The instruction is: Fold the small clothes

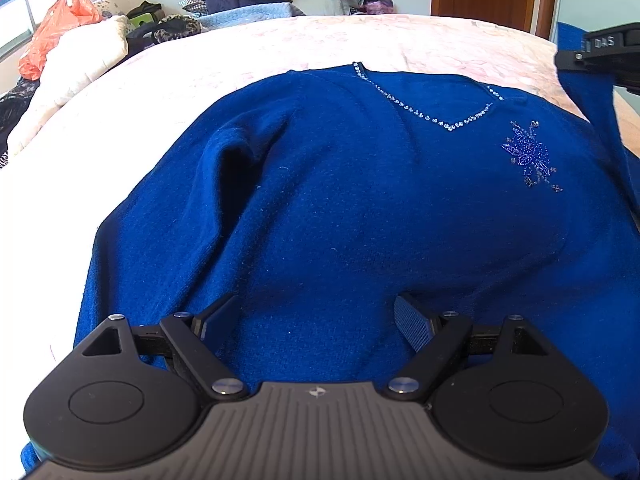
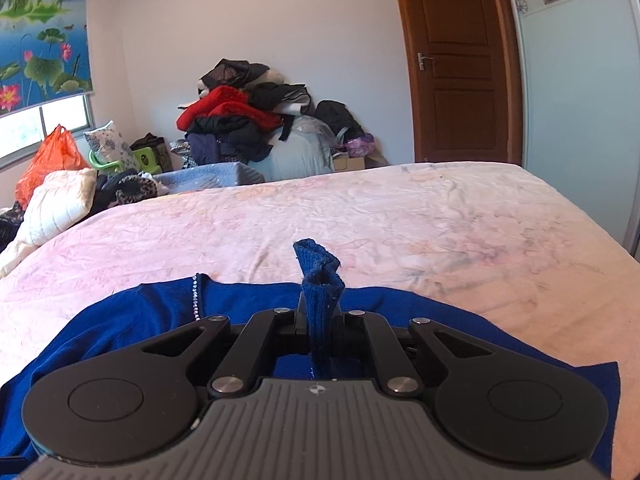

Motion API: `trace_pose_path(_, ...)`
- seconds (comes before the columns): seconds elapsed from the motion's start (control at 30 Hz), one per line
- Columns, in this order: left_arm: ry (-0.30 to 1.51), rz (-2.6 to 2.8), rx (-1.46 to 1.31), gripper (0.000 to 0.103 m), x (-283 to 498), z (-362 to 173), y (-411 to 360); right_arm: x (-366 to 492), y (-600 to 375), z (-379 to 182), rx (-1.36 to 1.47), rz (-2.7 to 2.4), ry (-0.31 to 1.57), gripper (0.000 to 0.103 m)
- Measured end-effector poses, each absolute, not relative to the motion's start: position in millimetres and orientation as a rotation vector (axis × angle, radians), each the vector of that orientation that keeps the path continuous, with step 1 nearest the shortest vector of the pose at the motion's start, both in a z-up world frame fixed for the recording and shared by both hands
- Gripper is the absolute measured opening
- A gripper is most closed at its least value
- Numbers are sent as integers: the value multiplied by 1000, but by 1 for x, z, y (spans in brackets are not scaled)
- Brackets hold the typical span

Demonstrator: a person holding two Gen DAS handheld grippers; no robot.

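A blue sweater (image 1: 340, 200) with a beaded V-neck (image 1: 432, 116) and a beaded flower (image 1: 528, 156) lies spread face up on the bed (image 1: 240, 52). My left gripper (image 1: 316, 308) stands open low over the sweater's lower body, with its fingertips down at the cloth and apart. My right gripper (image 2: 320, 314) is shut on the sweater's sleeve, whose ribbed cuff (image 2: 318, 268) sticks up beyond the jaws. In the left wrist view the lifted sleeve (image 1: 588, 112) hangs from the right gripper's black body (image 1: 608, 50) over the sweater's right side.
The pink sheet (image 2: 400, 220) stretches bare beyond the sweater. A heap of clothes (image 2: 236, 120) rises behind the bed. An orange bag (image 2: 48, 160) and a cream pillow (image 2: 60, 200) sit at the left. A wooden door (image 2: 456, 60) and a wardrobe (image 2: 580, 100) stand at the right.
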State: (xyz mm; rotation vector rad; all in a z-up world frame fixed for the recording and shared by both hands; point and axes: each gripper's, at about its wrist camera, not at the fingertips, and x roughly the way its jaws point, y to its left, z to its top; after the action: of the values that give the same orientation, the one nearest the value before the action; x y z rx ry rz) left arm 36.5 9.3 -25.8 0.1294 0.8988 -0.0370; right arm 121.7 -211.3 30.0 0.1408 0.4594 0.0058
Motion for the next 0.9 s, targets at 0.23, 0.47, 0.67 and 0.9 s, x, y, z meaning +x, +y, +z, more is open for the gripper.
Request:
trace_pose_path(0.23, 901, -36, 125, 85, 38, -26, 12, 132, -194, 27, 114, 35, 482, 11)
trace_pose_path(0.47, 899, -35, 128, 85, 37, -26, 13, 138, -175, 26, 93, 68, 494, 11)
trace_pose_path(0.67, 900, -29, 121, 85, 36, -26, 15, 145, -156, 28, 73, 99, 496, 11)
trace_pose_path(0.9, 889, -23, 132, 85, 32, -23, 17, 155, -128, 30, 34, 148, 498, 11)
